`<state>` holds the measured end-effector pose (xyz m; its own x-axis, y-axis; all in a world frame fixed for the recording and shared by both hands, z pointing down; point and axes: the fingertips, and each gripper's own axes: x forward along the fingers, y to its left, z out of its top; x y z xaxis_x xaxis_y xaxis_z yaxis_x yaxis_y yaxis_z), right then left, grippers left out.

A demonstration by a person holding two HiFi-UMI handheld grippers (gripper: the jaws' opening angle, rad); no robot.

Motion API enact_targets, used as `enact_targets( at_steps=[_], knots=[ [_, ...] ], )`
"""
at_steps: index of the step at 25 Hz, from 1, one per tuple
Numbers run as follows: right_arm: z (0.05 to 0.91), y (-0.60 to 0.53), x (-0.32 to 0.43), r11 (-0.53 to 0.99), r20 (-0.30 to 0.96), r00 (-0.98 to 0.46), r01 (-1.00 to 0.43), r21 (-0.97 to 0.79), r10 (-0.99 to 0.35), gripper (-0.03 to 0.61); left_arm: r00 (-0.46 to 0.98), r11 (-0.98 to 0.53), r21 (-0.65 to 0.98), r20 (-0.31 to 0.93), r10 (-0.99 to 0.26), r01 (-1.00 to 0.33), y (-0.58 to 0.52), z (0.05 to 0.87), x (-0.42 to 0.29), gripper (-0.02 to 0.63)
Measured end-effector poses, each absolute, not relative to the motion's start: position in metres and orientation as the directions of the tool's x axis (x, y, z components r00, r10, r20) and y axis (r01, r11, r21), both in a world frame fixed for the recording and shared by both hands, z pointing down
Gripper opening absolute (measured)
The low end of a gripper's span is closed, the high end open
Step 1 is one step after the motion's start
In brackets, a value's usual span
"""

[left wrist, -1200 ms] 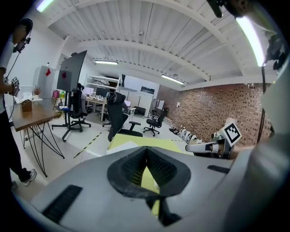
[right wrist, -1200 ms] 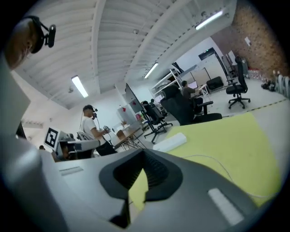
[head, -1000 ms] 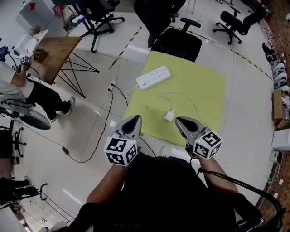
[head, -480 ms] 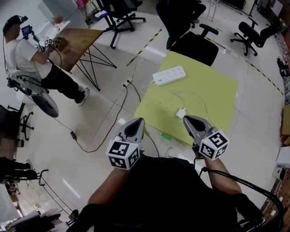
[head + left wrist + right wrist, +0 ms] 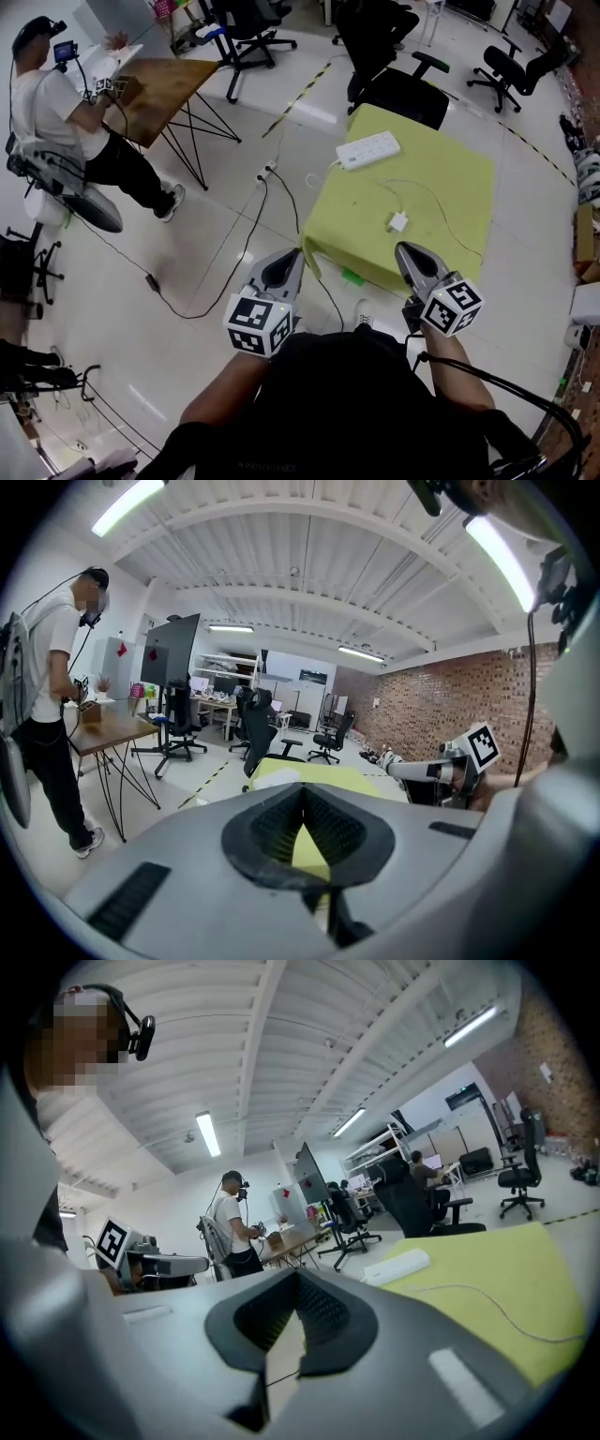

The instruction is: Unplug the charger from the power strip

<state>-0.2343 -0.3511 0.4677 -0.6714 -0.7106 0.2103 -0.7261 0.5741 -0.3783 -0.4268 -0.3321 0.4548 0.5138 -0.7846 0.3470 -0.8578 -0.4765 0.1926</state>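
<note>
Left tongs (image 5: 292, 255) and right tongs (image 5: 405, 248) both shut, empty; charger (image 5: 398, 222) looks already out of the power strip (image 5: 367, 150), so nothing's left to pull.

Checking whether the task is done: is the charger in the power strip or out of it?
Out. The charger lies on the green table, apart from the power strip.

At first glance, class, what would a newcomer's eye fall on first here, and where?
The yellow-green table stands out right of centre in the head view, a white power strip at its far edge and a small white charger lying apart from it, nearer the person. Below, the left gripper and right gripper point toward the table, fingers shut and empty.
</note>
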Motion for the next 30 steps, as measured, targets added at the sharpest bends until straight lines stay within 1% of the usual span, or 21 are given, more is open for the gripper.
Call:
enact_targets(
  at_steps=[6,10,14,17,20,24,30],
  knots=[
    [0.459,-0.298,-0.252,0.491,0.239,-0.571,-0.81,-0.321,-0.786,0.002,0.618,-0.571,0.236,0.32,-0.718,-0.786,-0.313,0.455,-0.438,0.006],
    [0.458,-0.272,-0.252,0.436,0.246,-0.516,-0.843,-0.314,-0.82,0.002,0.677,-0.632,0.247,0.313,-0.666,-0.735,-0.305,0.458,-0.428,0.007],
    [0.464,-0.252,-0.242,0.404,0.269,-0.485,-0.862,-0.305,-0.832,0.002,0.711,-0.665,0.253,0.294,-0.639,-0.702,-0.303,0.458,-0.411,0.006],
    [0.466,-0.249,-0.229,0.397,0.278,-0.482,-0.863,-0.311,-0.831,0.002,0.709,-0.661,0.258,0.287,-0.644,-0.704,-0.3,0.457,-0.401,0.008],
    [0.463,-0.254,-0.215,0.421,0.289,-0.5,-0.858,-0.294,-0.816,0.001,0.69,-0.637,0.266,0.287,-0.664,-0.723,-0.301,0.457,-0.393,0.006],
    [0.477,-0.263,-0.196,0.454,0.337,-0.529,-0.846,-0.279,-0.778,0.0,0.678,-0.61,0.296,0.308,-0.667,-0.735,-0.307,0.466,-0.372,0.006],
    [0.469,-0.269,-0.178,0.494,0.319,-0.563,-0.824,-0.276,-0.762,0.0,0.673,-0.616,0.27,0.301,-0.676,-0.74,-0.303,0.457,-0.346,0.006]
  ],
)
